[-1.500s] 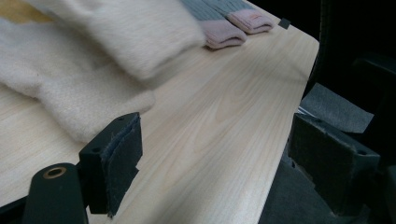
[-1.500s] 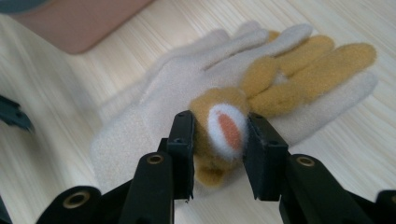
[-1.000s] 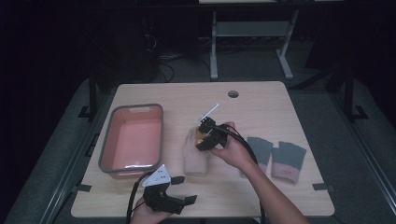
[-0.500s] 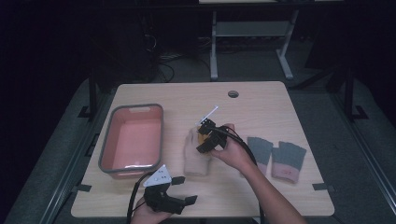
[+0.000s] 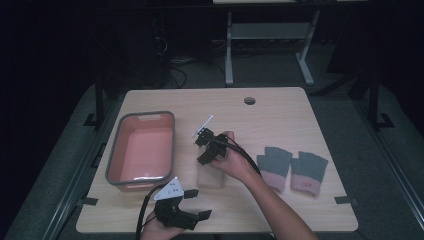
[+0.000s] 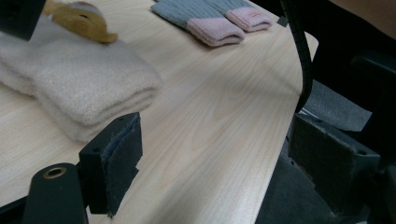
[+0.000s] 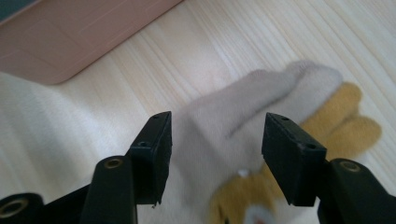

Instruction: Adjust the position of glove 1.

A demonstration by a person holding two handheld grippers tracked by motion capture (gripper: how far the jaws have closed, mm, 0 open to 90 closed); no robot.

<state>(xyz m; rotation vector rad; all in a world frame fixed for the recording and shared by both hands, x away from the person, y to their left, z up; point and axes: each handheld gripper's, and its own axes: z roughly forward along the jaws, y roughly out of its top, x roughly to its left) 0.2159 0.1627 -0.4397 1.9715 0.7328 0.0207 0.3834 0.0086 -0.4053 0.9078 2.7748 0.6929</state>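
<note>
Right gripper (image 5: 202,145) mid-table, jaws just been opening, nothing clamped, left gripper (image 5: 197,216) low, jaws apart

Cream glove (image 5: 210,175), soft knit, lying flat on the wooden table just right of the pink bin, well left of the grey-and-pink glove pair. Folded or doubled at the near end (image 6: 88,88). Mustard-yellow fingers (image 7: 345,121) poke out from under its cream tip at the far end. Partly hidden in the high view.

Black gripper (image 5: 192,218), grey triangular plate, trailing cable
</note>
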